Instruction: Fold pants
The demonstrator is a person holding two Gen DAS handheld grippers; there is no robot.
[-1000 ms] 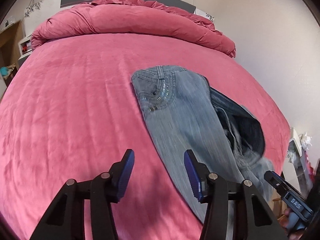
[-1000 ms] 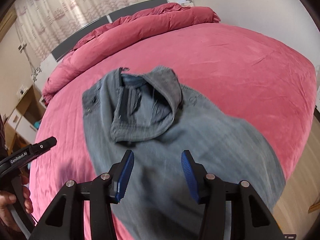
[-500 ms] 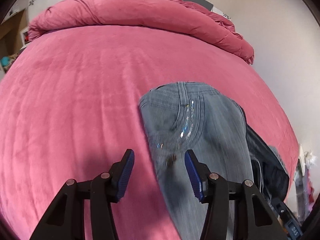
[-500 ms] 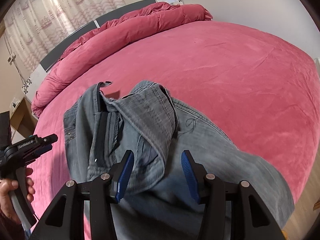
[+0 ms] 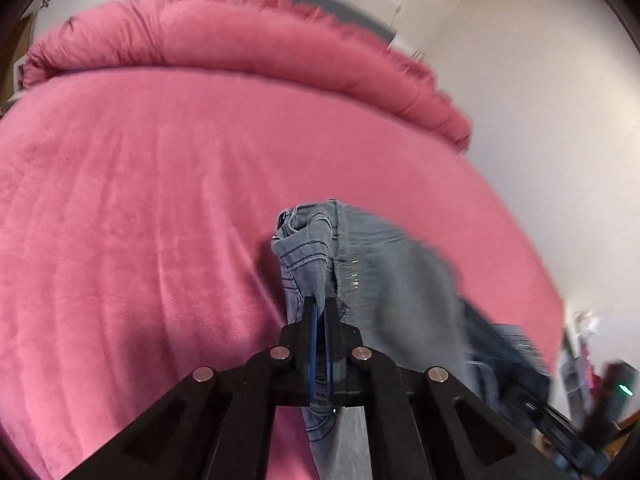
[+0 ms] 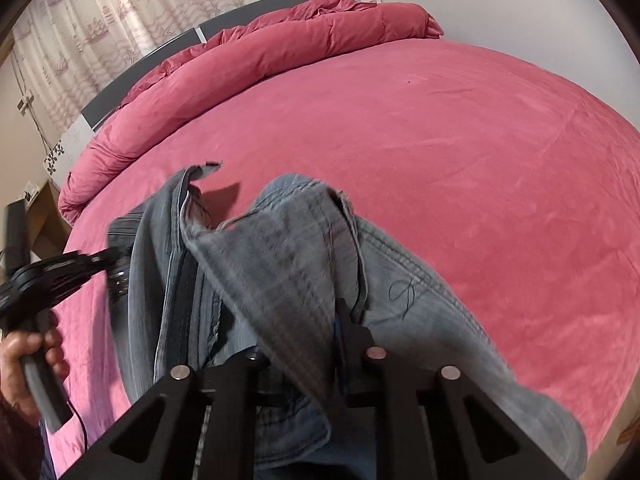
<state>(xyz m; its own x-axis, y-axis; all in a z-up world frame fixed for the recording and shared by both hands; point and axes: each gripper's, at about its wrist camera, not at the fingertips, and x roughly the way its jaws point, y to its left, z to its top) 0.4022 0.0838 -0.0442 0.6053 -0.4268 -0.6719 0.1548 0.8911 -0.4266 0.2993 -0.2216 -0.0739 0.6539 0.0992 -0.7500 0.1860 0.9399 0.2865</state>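
Observation:
A pair of light grey-blue jeans (image 5: 384, 276) lies on the pink bed. My left gripper (image 5: 320, 312) is shut on the waistband edge at the left side of the jeans, and the denim bunches up between its blue pads. In the right wrist view the jeans (image 6: 280, 264) drape over my right gripper (image 6: 312, 332), which is closed on a fold of the waistband; its fingertips are hidden under the cloth. The left gripper (image 6: 100, 264) shows there at the jeans' left edge, held by a hand (image 6: 24, 364).
The pink bedspread (image 6: 460, 152) spreads wide around the jeans. A rolled pink duvet (image 5: 224, 40) lies along the headboard. A white wall stands to the right, curtains (image 6: 132, 12) and a wooden side table (image 6: 44, 216) to the left.
Both grippers moved forward onto the jeans and closed from open. The left one now pinches the waistband edge and the right one has cloth draped over it.

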